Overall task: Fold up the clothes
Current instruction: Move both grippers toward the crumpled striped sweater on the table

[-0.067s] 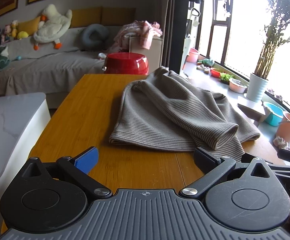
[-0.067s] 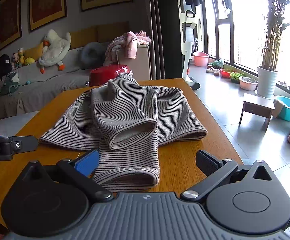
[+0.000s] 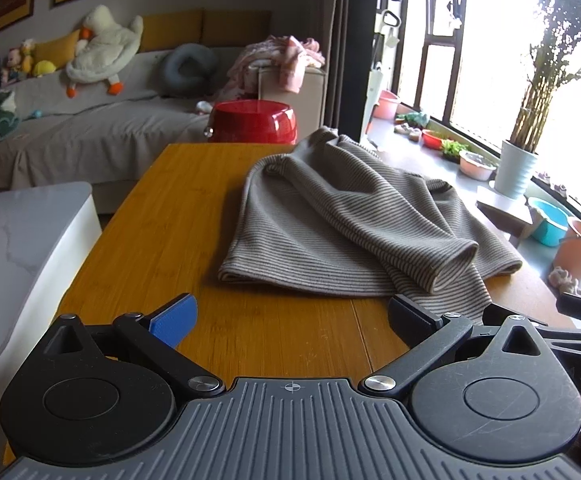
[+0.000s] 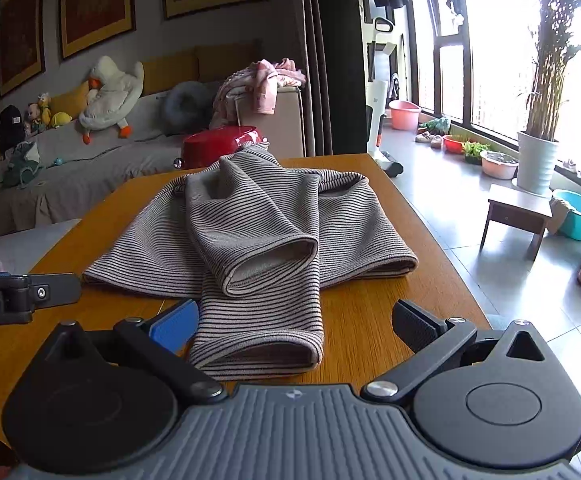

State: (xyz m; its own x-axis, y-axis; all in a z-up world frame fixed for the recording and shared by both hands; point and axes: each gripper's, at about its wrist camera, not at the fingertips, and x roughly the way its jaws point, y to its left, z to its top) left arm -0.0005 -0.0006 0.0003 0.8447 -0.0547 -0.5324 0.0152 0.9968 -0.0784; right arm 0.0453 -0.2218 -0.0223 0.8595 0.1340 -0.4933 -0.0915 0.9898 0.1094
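A grey striped sweater lies crumpled on the wooden table, its sleeves folded over the body. In the right wrist view the sweater fills the middle, and one sleeve cuff reaches the near edge. My left gripper is open above bare wood, just short of the sweater's near hem. My right gripper is open too; the sleeve cuff lies below and between its fingers, and the pads do not press on it. The left gripper's side shows at the left of the right wrist view.
A red basin stands beyond the table's far end. A white marble-topped table is close on the left. On the right the floor holds a small stool, a potted plant and plastic tubs. A sofa with toys runs behind.
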